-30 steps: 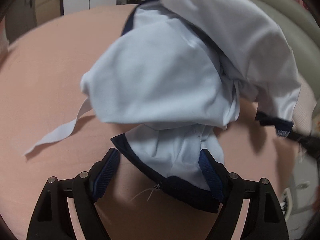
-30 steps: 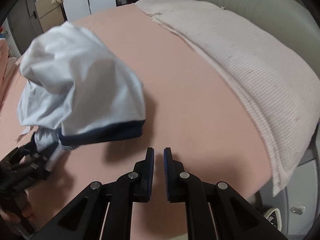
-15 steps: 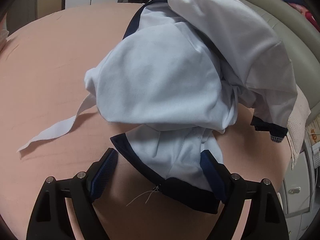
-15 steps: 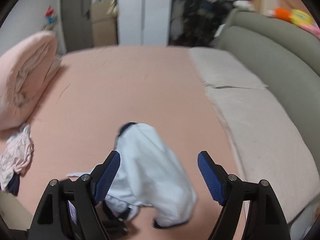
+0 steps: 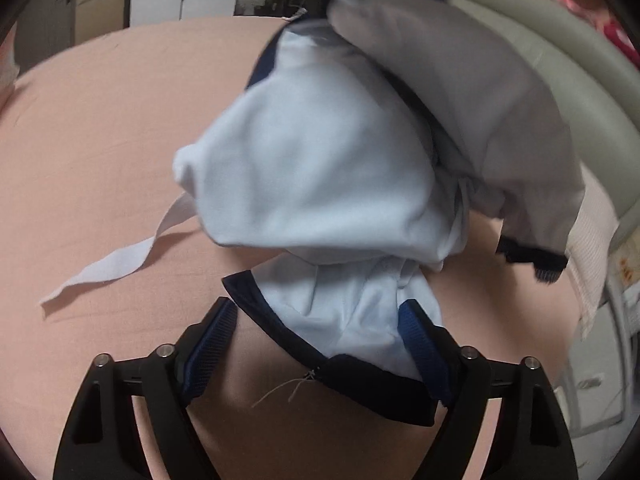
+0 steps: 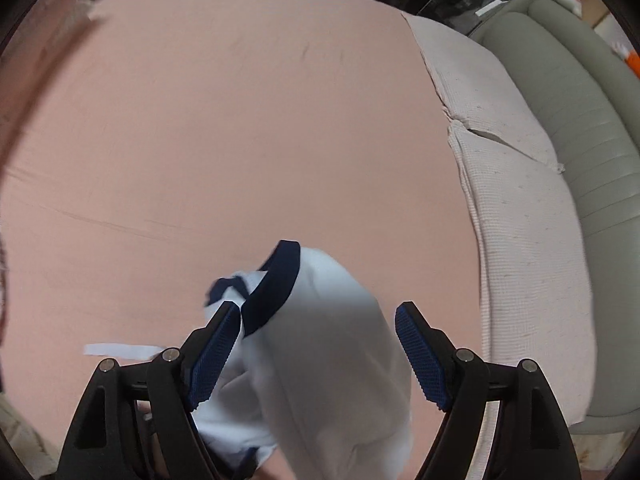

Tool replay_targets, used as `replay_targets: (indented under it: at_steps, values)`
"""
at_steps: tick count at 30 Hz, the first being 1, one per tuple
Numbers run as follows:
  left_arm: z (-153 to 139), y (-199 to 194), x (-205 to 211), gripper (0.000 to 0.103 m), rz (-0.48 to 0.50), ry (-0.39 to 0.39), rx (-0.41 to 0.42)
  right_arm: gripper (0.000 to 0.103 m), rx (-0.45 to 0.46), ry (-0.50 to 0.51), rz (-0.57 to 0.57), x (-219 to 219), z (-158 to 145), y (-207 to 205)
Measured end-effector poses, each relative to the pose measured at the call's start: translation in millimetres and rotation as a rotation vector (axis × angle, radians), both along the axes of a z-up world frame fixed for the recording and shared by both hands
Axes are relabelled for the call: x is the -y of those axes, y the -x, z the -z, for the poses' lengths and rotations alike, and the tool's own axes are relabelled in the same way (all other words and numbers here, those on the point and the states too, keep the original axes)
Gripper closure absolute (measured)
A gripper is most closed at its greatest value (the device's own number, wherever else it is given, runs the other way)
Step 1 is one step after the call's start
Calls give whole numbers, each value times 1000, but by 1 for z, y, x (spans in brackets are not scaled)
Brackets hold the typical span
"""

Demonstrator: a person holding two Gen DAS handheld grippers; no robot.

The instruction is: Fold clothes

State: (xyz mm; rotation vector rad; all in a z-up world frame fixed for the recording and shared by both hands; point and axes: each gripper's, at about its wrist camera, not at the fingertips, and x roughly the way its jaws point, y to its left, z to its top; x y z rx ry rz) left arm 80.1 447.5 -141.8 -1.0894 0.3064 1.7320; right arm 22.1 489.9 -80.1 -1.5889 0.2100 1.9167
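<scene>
The left hand-held gripper (image 5: 320, 344) stands wide open, a bunched pale blue shirt (image 5: 320, 176) with navy trim draped between its fingers and against the right one. The right hand-held gripper (image 6: 316, 348) is also wide open, straddling the shirt without pinching it. Beyond lies the pink bed (image 6: 240, 120), then a grey headboard (image 6: 580, 120).

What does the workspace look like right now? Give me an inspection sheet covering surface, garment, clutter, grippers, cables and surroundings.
Surface: pink sheet on a bed, mostly bare.
Job's things: light blue garment with dark blue trim, bunched and unfolded, lifted off the sheet; a white strip trails from it.
Clutter: nothing seen.
Grippers: left gripper open, garment edge between its fingers; right gripper open above the garment.
Cables: nothing seen.
Surroundings: pale blanket along the bed edge, grey padded headboard, white cupboards behind.
</scene>
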Motion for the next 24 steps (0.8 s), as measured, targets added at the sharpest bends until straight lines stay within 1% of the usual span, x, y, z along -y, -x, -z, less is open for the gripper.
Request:
replay_targets:
  at_steps: [1,2,3,4,5,6,7,9,10,12,14,17,19,22,24]
  values:
    - [-1,5,-1,45,-7,-3,5,25,20,-3,0,0,5,4]
    - [-3,10,-2,52,-9,-6,10,26,41,-7,0,0,9,8]
    - [-4,14,-5,63,-8,-7,13,29,45,-2,-1,0,13,4]
    - [-5,18,-7,72,-6,-10,18,40,47,2,-5,-3,16,1]
    - [-6,20,-9,75,-3,-13,23,50,45,6,-12,-3,17,-2]
    - [-8,22,-10,79,0,-17,29,54,43,9,-19,-3,18,-6]
    - [-9,23,-12,81,5,-18,26,61,44,-4,-31,0,18,-10]
    - [-14,24,-15,85,11,-16,-3,68,49,-41,-55,6,18,-18]
    - [-16,24,-16,87,12,-15,-17,75,51,-63,-65,9,17,-22]
    - [-20,25,-17,89,14,-14,-39,78,43,-106,-99,18,14,-29]
    - [-23,29,-19,91,13,-12,-39,82,33,-142,-122,28,11,-35]
    - [-26,42,-23,91,-4,-3,-20,83,17,-182,-134,40,8,-46]
    - [-30,50,-24,91,-15,0,-30,83,6,-208,-141,48,5,-53]
    - [-35,64,-21,91,-45,8,-59,84,-43,-196,-106,44,2,-71]
    - [-38,78,-17,91,-70,5,-45,84,-68,-188,-88,43,-1,-82]
